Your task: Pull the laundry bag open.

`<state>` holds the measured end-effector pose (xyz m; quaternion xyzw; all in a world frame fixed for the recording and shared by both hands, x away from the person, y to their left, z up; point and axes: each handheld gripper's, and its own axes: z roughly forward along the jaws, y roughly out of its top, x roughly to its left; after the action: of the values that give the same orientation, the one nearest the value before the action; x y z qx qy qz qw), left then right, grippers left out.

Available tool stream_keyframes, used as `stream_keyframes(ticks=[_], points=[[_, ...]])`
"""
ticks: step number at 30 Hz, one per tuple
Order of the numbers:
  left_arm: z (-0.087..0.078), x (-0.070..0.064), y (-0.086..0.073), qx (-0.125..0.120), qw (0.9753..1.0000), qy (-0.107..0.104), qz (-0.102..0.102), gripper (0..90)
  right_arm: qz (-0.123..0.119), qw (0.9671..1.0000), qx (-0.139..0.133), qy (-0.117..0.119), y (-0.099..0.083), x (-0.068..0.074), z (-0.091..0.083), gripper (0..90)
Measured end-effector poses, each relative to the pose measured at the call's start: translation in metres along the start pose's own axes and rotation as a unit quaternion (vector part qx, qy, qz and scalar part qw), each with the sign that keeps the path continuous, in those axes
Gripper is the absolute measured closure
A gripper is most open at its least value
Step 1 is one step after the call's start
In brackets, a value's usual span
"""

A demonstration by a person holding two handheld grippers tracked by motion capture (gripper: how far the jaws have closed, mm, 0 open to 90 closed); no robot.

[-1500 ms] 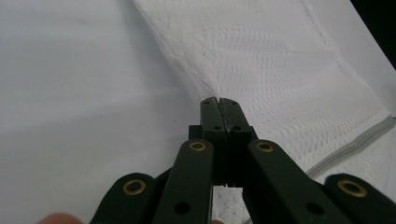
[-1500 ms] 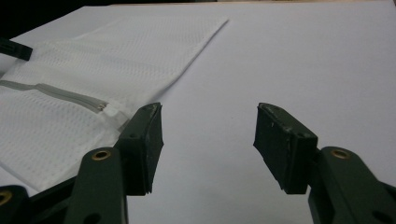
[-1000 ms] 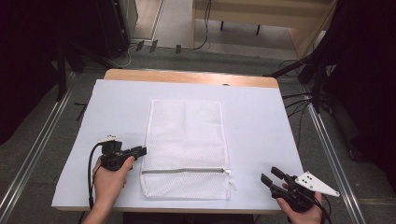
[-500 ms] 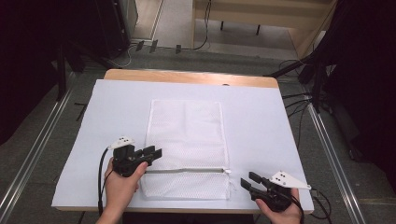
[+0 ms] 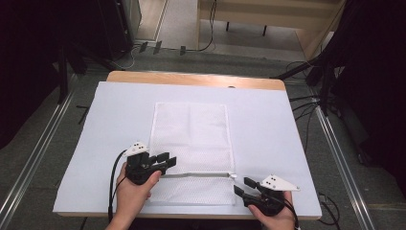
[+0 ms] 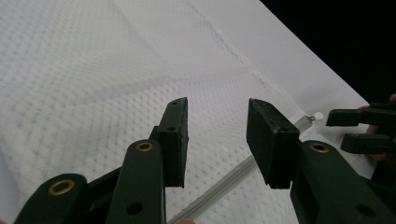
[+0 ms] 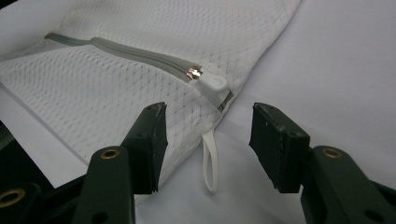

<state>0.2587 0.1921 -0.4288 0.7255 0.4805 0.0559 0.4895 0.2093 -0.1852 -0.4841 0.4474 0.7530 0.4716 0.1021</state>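
Observation:
A white mesh laundry bag lies flat in the middle of the table, its grey zipper running across near the front end. My left gripper is open over the bag's left side by the zipper; in the left gripper view it hovers above mesh and the zipper. My right gripper is open at the bag's front right corner. In the right gripper view it straddles the white cord loop, just short of the zipper pull.
A pale sheet covers the table, with a wooden edge at the back. Cables trail off the right side onto the floor. The other gripper appears at the right of the left gripper view.
My left gripper has moved right, from beside the bag onto its left edge at the zipper. My right gripper has moved left to the bag's front right corner.

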Motion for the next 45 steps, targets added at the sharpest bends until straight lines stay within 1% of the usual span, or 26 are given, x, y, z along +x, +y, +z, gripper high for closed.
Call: stream_keyframes(ticks=[4,5,6,7,11,14,16,18,19,20,21,22,24,25,26,28,29,30,31,34,36,38,40,41,43,45], points=[[0.005,-0.008,0.0,0.004,0.9999,-0.01,0.008,59.3,-0.011,0.9999,0.01,-0.003,-0.001,0.005,0.006,46.4],[0.006,-0.01,0.0,0.005,0.9999,-0.013,0.009,59.2,-0.018,0.9997,0.015,-0.003,-0.002,0.006,0.007,45.9],[0.01,-0.014,-0.001,0.009,0.9997,-0.016,0.013,59.2,-0.02,0.9996,0.016,-0.005,-0.002,0.006,0.008,45.8],[0.01,-0.014,-0.001,0.009,0.9997,-0.016,0.013,59.1,-0.02,0.9996,0.016,-0.005,-0.002,0.006,0.008,45.8],[0.018,-0.023,-0.002,0.017,0.9993,-0.026,0.02,58.9,-0.025,0.9995,0.018,0.004,-0.003,0.009,0.012,45.9],[0.024,-0.03,-0.002,0.02,0.9988,-0.037,0.025,58.6,-0.04,0.9989,0.026,0.004,-0.003,0.016,0.018,45.3],[0.028,-0.036,-0.001,0.022,0.9985,-0.039,0.029,58.5,-0.056,0.9981,0.026,-0.004,-0.004,0.021,0.021,45.0],[0.03,-0.039,0.0,0.024,0.9983,-0.043,0.033,58.4,-0.06,0.9979,0.025,-0.007,-0.004,0.022,0.023,45.0],[0.033,-0.043,0.002,0.024,0.9979,-0.047,0.037,58.0,-0.068,0.9972,0.023,-0.02,-0.005,0.025,0.024,48.1],[0.038,-0.048,0.004,0.025,0.9975,-0.052,0.041,57.9,-0.07,0.9969,0.023,-0.028,-0.005,0.026,0.024,50.3],[0.038,-0.048,0.004,0.025,0.9975,-0.052,0.041,57.7,-0.078,0.996,0.02,-0.038,-0.006,0.027,0.024,52.4],[0.041,-0.052,0.005,0.026,0.9971,-0.057,0.043,57.7,-0.078,0.996,0.02,-0.038,-0.006,0.027,0.024,52.4],[0.05,-0.061,0.006,0.033,0.996,-0.064,0.052,56.9,-0.084,0.9945,0.013,-0.06,-0.009,0.031,0.025,56.8],[0.054,-0.064,0.006,0.037,0.9955,-0.067,0.056,56.2,-0.083,0.9944,0.012,-0.065,-0.009,0.032,0.025,59.2],[0.065,-0.071,0.005,0.047,0.9943,-0.072,0.063,55.6,-0.08,0.9937,0.006,-0.078,-0.01,0.033,0.025,67.9],[0.076,-0.078,0.003,0.057,0.9934,-0.076,0.065,55.1,-0.077,0.9936,0.001,-0.083,-0.011,0.033,0.026,80.4],[0.081,-0.081,0.003,0.059,0.993,-0.076,0.068,54.7,-0.078,0.9937,-0.003,-0.081,-0.011,0.032,0.026,86.8],[0.081,-0.081,0.003,0.059,0.993,-0.076,0.068,54.5,-0.076,0.9944,-0.005,-0.074,-0.011,0.031,0.026,89.4],[0.089,-0.086,0.003,0.064,0.9923,-0.08,0.069,54.2,-0.075,0.9948,-0.005,-0.069,-0.011,0.03,0.026,90.0],[0.1,-0.095,0.006,0.062,0.9923,-0.084,0.067,52.7,-0.079,0.9948,-0.008,-0.063,-0.01,0.029,0.027,90.0],[0.106,-0.1,0.007,0.065,0.9923,-0.081,0.068,50.9,-0.081,0.9947,-0.011,-0.062,-0.011,0.029,0.026,90.0],[0.115,-0.104,0.009,0.066,0.9934,-0.071,0.061,47.5,-0.087,0.9941,-0.02,-0.061,-0.011,0.029,0.025,90.0],[0.121,-0.109,0.009,0.071,0.9952,-0.039,0.055,43.9,-0.085,0.9939,-0.03,-0.063,-0.01,0.031,0.022,90.0],[0.123,-0.11,0.009,0.076,0.9952,-0.031,0.054,41.2,-0.091,0.9931,-0.038,-0.064,-0.009,0.031,0.021,90.0],[0.127,-0.114,0.009,0.082,0.995,-0.027,0.051,38.1,-0.096,0.9915,-0.054,-0.069,-0.007,0.032,0.017,90.0],[0.131,-0.119,0.01,0.087,0.9945,-0.023,0.053,36.4,-0.099,0.9908,-0.063,-0.068,-0.006,0.033,0.014,90.0]])
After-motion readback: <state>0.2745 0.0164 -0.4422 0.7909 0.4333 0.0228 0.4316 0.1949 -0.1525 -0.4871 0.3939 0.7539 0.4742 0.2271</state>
